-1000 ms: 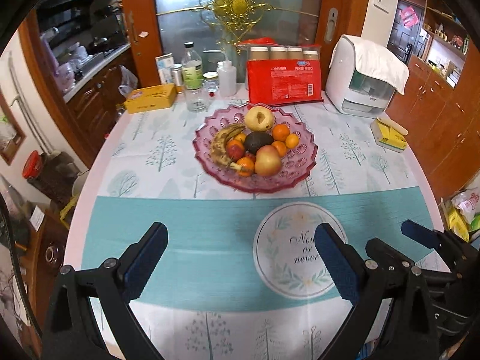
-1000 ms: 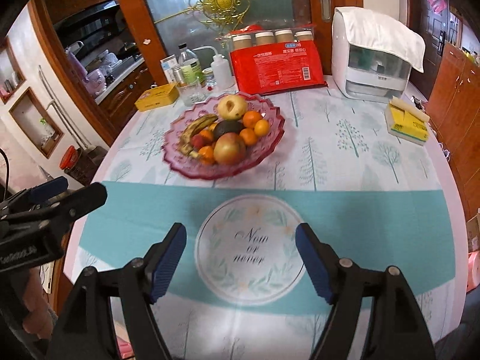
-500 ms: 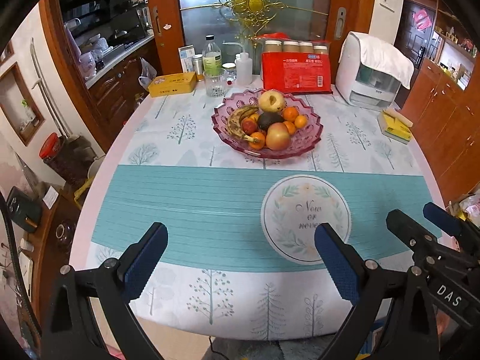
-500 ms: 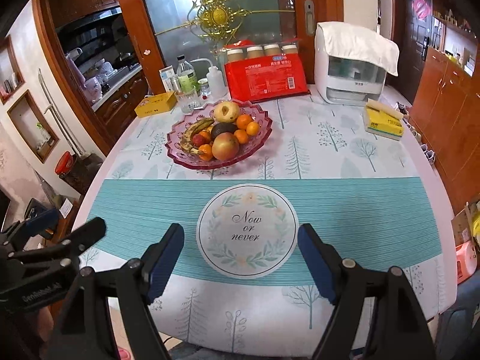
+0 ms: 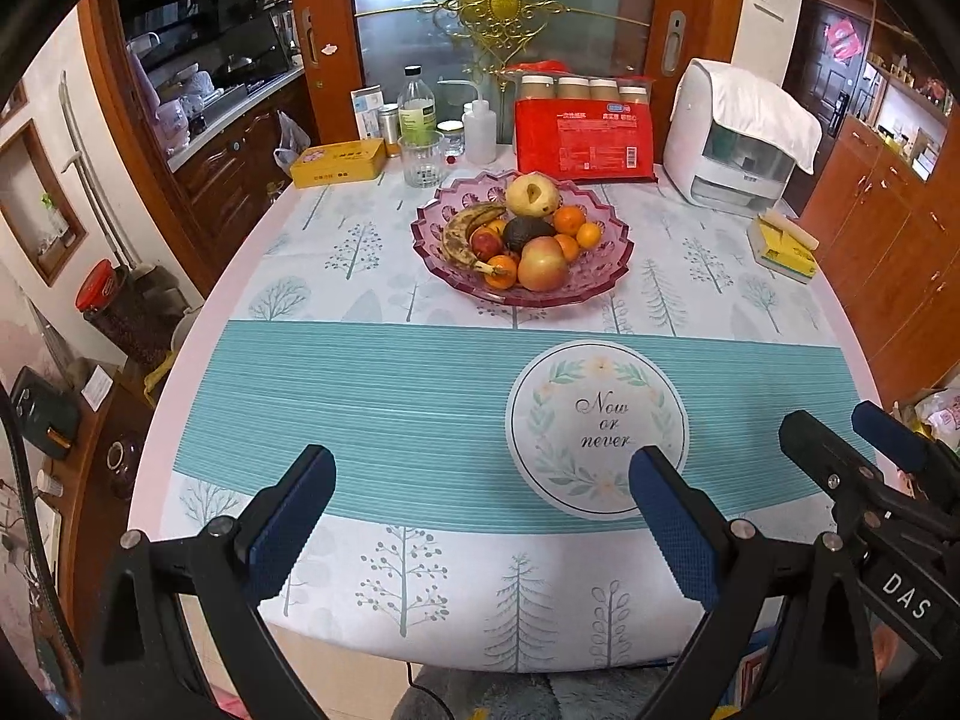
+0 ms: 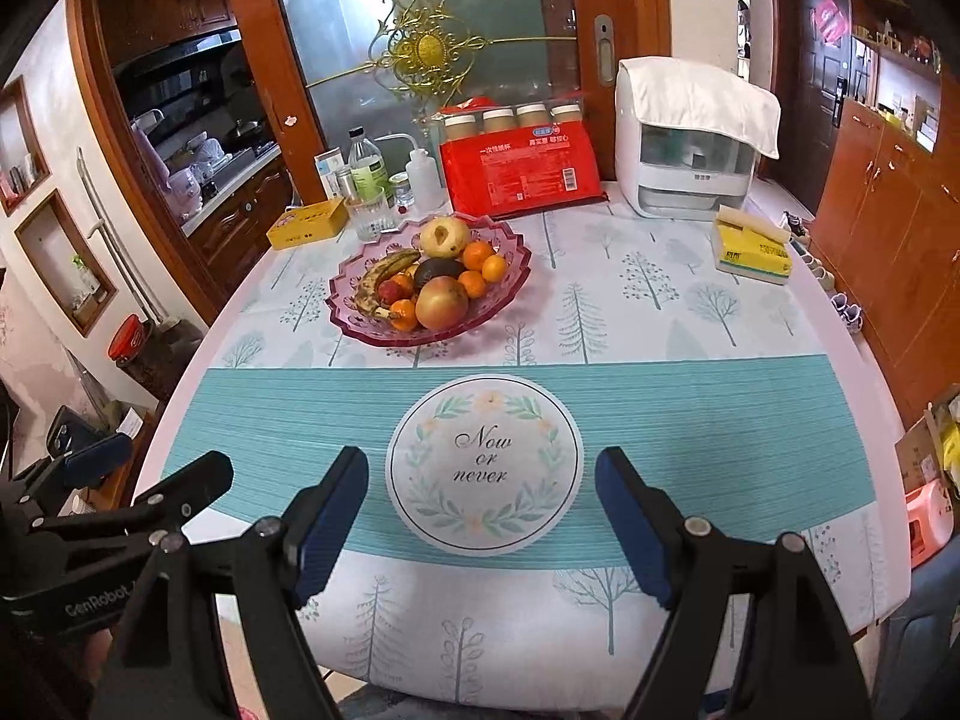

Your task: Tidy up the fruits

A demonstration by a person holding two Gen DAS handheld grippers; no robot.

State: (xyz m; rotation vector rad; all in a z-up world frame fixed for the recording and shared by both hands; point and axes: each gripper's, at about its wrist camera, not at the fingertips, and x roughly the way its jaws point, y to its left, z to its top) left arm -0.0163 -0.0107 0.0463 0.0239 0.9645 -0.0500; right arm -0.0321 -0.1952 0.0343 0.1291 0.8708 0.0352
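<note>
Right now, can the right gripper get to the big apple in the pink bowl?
Probably yes. The right gripper is open and empty, the tablecloth between is bare, and the apple sits at the bowl's near side, uncovered, though some way off.

You've got one pink bowl (image 5: 606,276) holding one banana (image 5: 459,234), one avocado (image 5: 527,232), one pear (image 5: 533,195), two apples (image 5: 543,263), four oranges (image 5: 569,220).

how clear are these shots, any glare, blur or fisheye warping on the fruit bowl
Left wrist view: fruit bowl sharp, evenly lit, no glare; the table edge bows from fisheye, corners go black. Right wrist view: bowl equally crisp, the glass door behind shows bright reflection, and door frames curve.
</note>
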